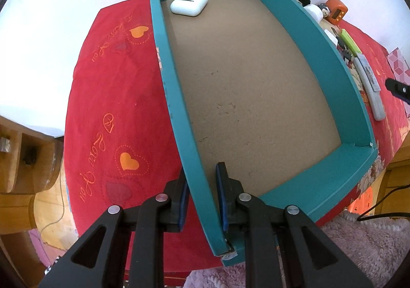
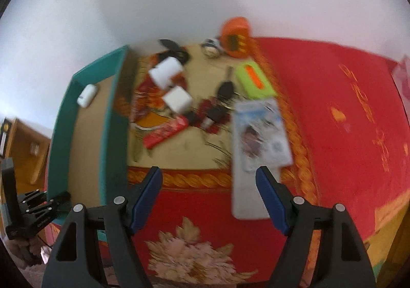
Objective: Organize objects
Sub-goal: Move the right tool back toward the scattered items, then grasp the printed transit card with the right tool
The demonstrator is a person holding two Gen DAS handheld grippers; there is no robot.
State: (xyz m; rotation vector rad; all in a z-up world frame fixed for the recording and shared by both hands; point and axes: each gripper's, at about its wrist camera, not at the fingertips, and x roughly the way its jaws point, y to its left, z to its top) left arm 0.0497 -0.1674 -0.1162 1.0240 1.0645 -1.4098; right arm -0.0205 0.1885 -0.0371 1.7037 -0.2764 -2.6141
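A teal cardboard box (image 1: 164,62) with a brown floor lies on the red cloth. A white earbud case (image 1: 189,3) rests in its far left corner. My left gripper (image 1: 202,195) is shut on the box's left wall near the front corner, one pad on each side. In the blurred right wrist view the box (image 2: 106,119) is at the left with the earbud case (image 2: 87,95) inside. My right gripper (image 2: 208,198) stands open over the red cloth with nothing between its fingers. Beyond it lie a card in a clear sleeve (image 2: 258,139), a green case (image 2: 252,80), keys (image 2: 225,90), two white chargers (image 2: 166,72) and a red bar (image 2: 166,133).
An orange timer (image 2: 237,37) and a small round trinket (image 2: 211,48) stand at the back by the white wall. The left gripper (image 2: 38,208) shows at the lower left of the right wrist view. Wooden furniture (image 1: 23,154) stands to the left, and a pink fluffy rug (image 1: 358,244) lies below.
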